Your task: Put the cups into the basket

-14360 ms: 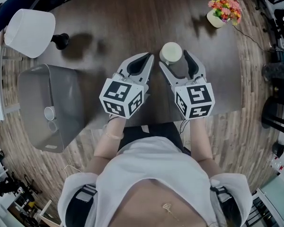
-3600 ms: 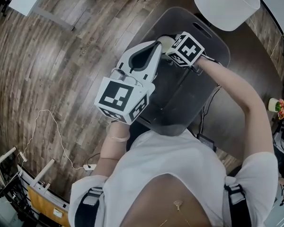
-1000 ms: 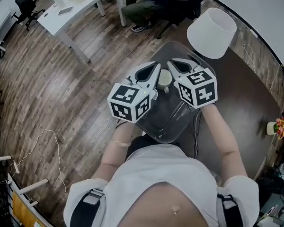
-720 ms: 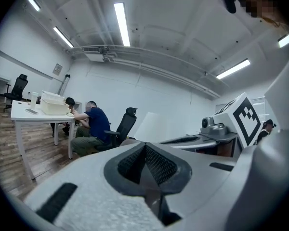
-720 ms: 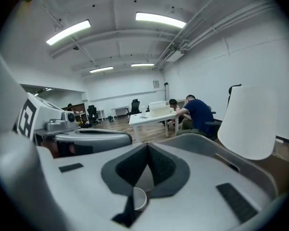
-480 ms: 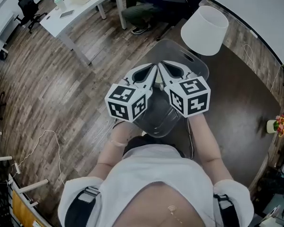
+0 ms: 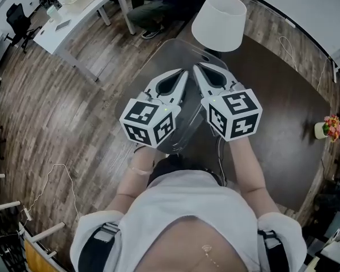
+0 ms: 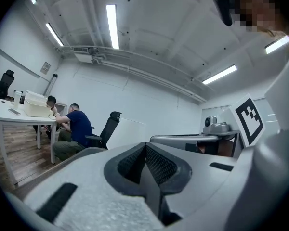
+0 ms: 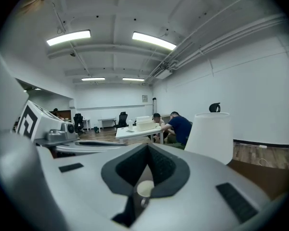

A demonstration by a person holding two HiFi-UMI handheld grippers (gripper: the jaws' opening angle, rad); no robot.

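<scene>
Cup (image 9: 144, 188) visible, small and pale, through the gap under the right tongs (image 7: 196, 67), down in the basket (image 7: 167, 55); not gripped. Right tongs fully closed, empty. Left tongs (image 7: 183, 72) closed too, nothing between. Both held side by side, tips almost touching, over the grey basket. Basket at the edge of the dark tabletop (image 7: 272, 95), near the white lamp shade (image 7: 218, 21).

I get bright, even light from ceiling strips (image 9: 154, 41) in both gripper views, and shadows are faint. Every view bows strongly toward its edges, and the nearest foreground looks soft.
</scene>
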